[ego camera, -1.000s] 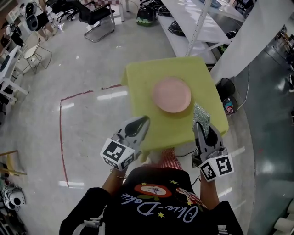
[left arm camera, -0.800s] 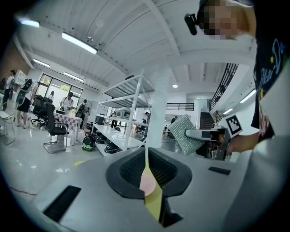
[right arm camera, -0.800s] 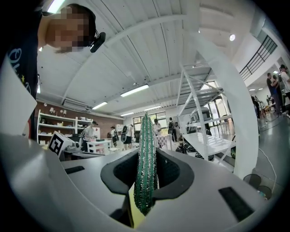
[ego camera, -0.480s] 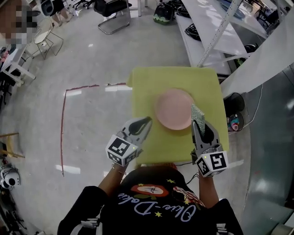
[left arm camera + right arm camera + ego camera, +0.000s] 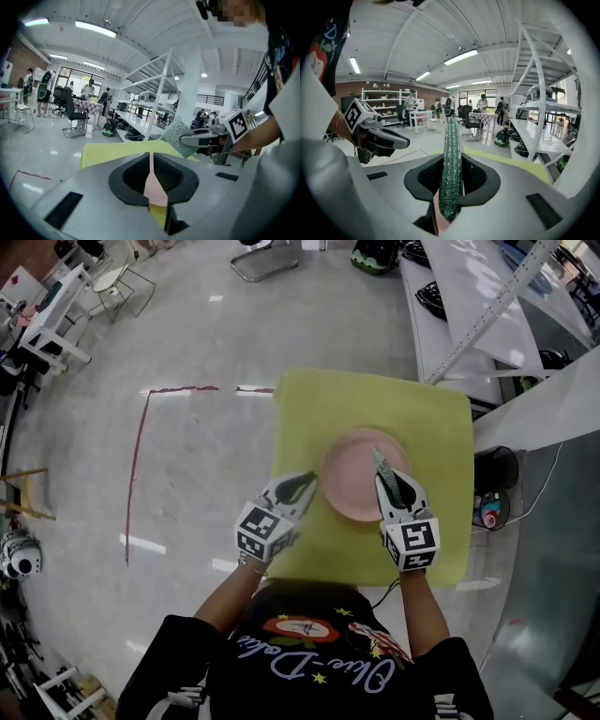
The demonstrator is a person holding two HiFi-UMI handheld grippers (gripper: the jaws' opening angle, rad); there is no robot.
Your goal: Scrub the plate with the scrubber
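Observation:
A round pink plate [image 5: 354, 486] lies in the middle of the yellow-green table [image 5: 441, 427]. My right gripper [image 5: 391, 491] is shut on a sparkly green scrubber [image 5: 385, 469], which stands on edge over the right part of the plate. In the right gripper view the scrubber [image 5: 451, 164] fills the gap between the jaws. My left gripper [image 5: 306, 486] is shut with nothing in it, its tips at the plate's left rim. In the left gripper view the jaws [image 5: 151, 157] meet, with plate and table showing through the slit; the scrubber [image 5: 180, 137] is to the right.
White metal shelving [image 5: 487, 296] stands beyond the table at the right, with bags under it. A red tape line [image 5: 141, 456] marks the floor at the left. A black bin [image 5: 495, 468] sits by the table's right edge. Chairs stand at the far left.
Both grippers moved forward and down over the table. The scrubber went from the plate's right side to over the plate, and the left gripper's tips came up to the plate's left rim.

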